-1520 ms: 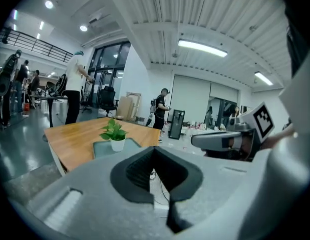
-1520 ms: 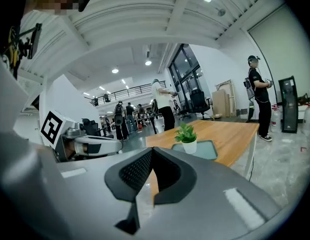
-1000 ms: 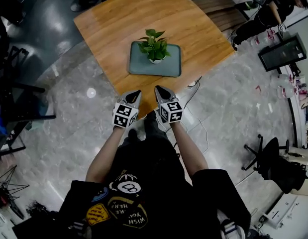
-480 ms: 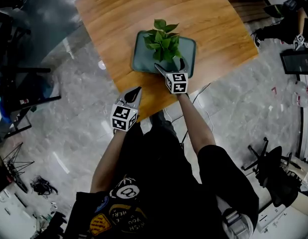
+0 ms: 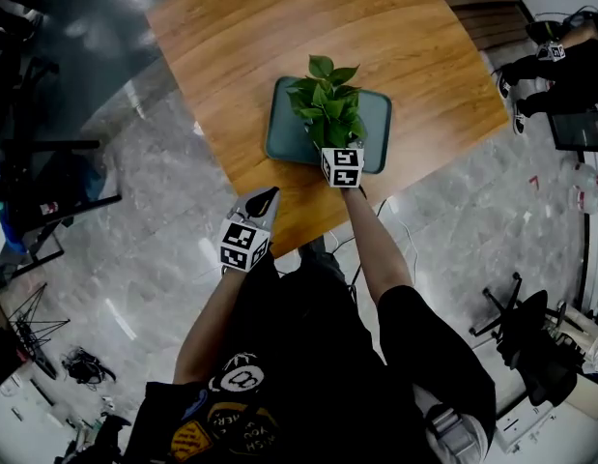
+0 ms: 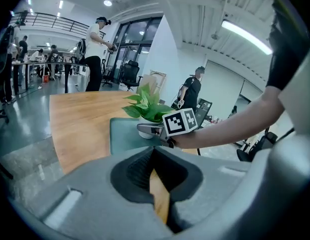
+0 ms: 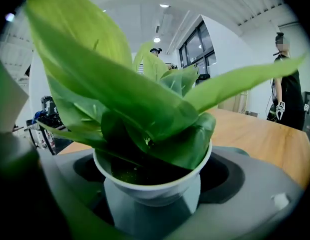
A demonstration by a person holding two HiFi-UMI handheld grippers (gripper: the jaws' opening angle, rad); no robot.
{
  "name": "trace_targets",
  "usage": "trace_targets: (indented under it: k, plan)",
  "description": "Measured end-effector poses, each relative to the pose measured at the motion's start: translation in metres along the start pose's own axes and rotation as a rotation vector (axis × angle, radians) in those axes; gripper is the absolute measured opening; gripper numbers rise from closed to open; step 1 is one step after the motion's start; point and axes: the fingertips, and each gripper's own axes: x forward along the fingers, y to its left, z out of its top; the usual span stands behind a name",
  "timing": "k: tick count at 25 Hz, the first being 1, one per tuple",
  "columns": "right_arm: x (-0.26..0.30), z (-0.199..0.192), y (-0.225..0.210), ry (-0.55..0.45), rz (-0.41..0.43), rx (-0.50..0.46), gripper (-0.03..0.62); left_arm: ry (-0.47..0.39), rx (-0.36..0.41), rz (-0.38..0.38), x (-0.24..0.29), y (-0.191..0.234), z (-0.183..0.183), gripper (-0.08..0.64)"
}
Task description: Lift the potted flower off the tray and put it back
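The potted flower (image 5: 326, 104), green leaves in a small white pot (image 7: 155, 189), stands on the grey-green tray (image 5: 284, 133) on the wooden table (image 5: 279, 37). My right gripper (image 5: 332, 145) reaches in from the near side under the leaves. Its jaws are wide and closing, with the pot between them and dark gaps still showing at the pot's sides. My left gripper (image 5: 264, 199) hangs shut and empty over the table's near edge, short of the tray. From the left gripper view, the right gripper (image 6: 147, 129) sits at the pot's base.
The tray lies near the table's front edge, with bare wood (image 7: 265, 139) behind it. A person (image 5: 569, 56) stands at the far right. An office chair (image 5: 530, 327) and floor cables are at the right, black frames (image 5: 47, 182) at the left.
My right gripper went forward from the table's front edge to the pot, and its jaws opened around it. My left gripper shifted slightly and stayed shut.
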Motion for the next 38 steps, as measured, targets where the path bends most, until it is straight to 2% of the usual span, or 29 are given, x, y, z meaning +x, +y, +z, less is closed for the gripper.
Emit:
trace_targets:
  k: [5,15,20,24,26,30,32,34,38]
  plan:
    - [-0.016,0.024,0.004,-0.047,-0.004,-0.021,0.535,-0.044,0.031,-0.003,-0.002,0.005,0.029,-0.005]
    - [-0.104,0.120,0.021,-0.179,0.044,-0.062,0.535,-0.207,0.059,0.063,-0.017,-0.018,0.108,-0.005]
    - [-0.152,0.167,0.034,-0.202,0.055,-0.050,0.535,-0.286,0.102,0.073,-0.046,-0.047,0.152,-0.003]
    - [-0.169,0.191,0.041,-0.222,0.051,-0.056,0.535,-0.326,0.146,0.066,-0.058,-0.062,0.174,-0.005]
    - [-0.178,0.200,0.043,-0.228,0.048,-0.046,0.535,-0.347,0.141,0.068,-0.064,-0.064,0.180,-0.005]
    - [-0.196,0.222,0.036,-0.229,0.050,0.031,0.537,-0.395,0.128,0.069,-0.077,-0.067,0.201,-0.003]
    - [-0.201,0.237,0.033,-0.244,0.044,0.022,0.535,-0.423,0.135,0.067,-0.083,-0.066,0.220,-0.003]
    - [-0.202,0.248,0.034,-0.257,0.045,0.006,0.535,-0.432,0.146,0.065,-0.087,-0.066,0.232,-0.003]
    - [-0.203,0.253,0.033,-0.263,0.051,-0.002,0.535,-0.395,0.156,0.047,-0.077,-0.076,0.231,-0.003]
